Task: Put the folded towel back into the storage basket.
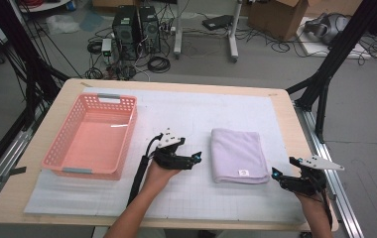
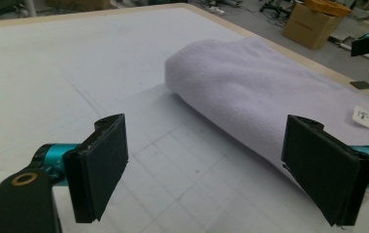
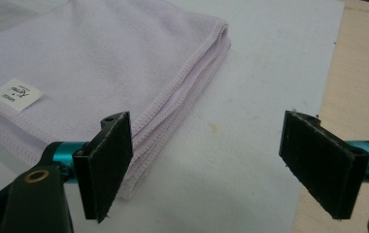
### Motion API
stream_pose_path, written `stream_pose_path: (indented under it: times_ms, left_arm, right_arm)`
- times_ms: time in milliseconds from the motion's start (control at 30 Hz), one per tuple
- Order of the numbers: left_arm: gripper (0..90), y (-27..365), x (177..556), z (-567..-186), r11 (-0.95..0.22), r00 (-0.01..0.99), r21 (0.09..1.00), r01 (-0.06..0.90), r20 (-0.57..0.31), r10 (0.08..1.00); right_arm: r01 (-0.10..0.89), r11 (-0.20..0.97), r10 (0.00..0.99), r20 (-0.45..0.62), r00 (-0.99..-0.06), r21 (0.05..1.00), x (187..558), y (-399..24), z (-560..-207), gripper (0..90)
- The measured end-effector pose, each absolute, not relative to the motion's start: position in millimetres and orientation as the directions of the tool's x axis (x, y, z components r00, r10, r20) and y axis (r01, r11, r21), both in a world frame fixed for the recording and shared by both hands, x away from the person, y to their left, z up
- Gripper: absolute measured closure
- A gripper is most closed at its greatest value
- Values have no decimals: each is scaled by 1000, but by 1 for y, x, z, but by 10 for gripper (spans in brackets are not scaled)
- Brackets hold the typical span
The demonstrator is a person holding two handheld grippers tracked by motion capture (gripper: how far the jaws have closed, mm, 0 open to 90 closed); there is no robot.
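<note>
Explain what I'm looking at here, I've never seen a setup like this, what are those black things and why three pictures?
A person sits at a table, holding a two-jaw grabbing tool in each hand: the left tool and the right tool. One picture is taken from above; the other two come from small cameras riding on each tool, looking along its black jaws. On the table lie a folded lilac towel and a pink basket. Both tools are open, holding nothing, one on each side of the towel.

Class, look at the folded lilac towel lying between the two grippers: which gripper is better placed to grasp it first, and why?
Probably the left gripper. Its open jaws point at the folded lilac cloth towel from close beside its rolled edge, while the right gripper sits off the towel's near corner, farther away, also open.
</note>
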State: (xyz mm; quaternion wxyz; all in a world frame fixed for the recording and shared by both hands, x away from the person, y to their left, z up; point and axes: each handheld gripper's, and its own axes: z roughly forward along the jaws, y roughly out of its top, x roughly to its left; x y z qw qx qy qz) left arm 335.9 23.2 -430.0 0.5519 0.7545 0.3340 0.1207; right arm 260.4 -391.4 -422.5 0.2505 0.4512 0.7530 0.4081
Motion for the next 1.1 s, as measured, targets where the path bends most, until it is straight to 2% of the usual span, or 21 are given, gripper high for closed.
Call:
stream_pose_path:
  times_ms: [500, 800, 1100]
  left_arm:
    - [186, -27, 359, -438, -212, 759, 855, 474, -274, 590]
    - [185, -49, 365, -446, -263, 741, 810, 524, -280, 611]
    - [191, -58, 369, -451, -232, 696, 771, 593, -345, 630]
  right_arm:
    - [468, 243, 884, 5, -468, 850, 261, -394, -423, 186]
    - [471, 245, 879, 11, -477, 847, 262, -393, -424, 186]
    - [479, 239, 879, 21, -476, 845, 262, -393, -424, 186]
